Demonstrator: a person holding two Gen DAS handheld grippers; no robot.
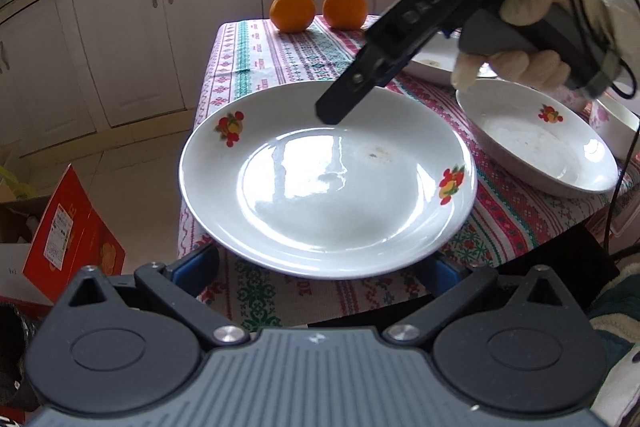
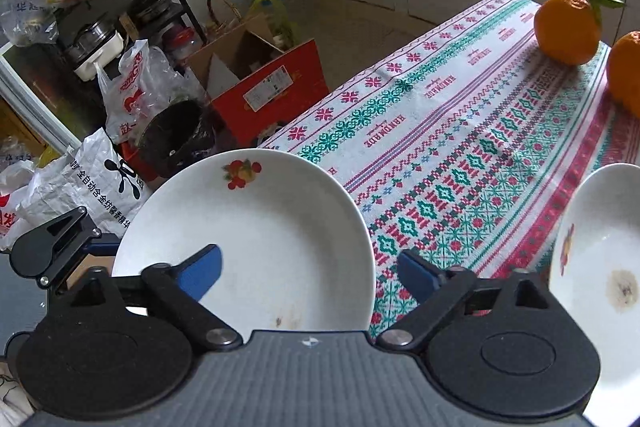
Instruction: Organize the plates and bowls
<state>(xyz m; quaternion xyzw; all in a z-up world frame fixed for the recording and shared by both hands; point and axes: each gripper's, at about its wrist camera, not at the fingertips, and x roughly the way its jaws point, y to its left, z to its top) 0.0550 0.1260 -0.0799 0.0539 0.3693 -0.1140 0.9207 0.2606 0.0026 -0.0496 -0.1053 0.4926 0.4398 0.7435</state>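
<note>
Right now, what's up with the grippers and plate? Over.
Right gripper open, over plate. Left gripper at plate's near rim, grip unclear. Second plate, oranges off to the side, nothing in the way.

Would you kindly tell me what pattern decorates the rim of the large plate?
White, with small red-and-yellow fruit motifs on the large plate rim; clearest in the left wrist view.

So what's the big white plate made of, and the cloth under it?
The plate looks like glazed ceramic, maybe porcelain: glossy white, it mirrors the window light, with printed fruit decals on its rim. The cloth looks like woven or printed fabric, matte, with rows of red and green patterns; it could also be a coated table cover.
</note>
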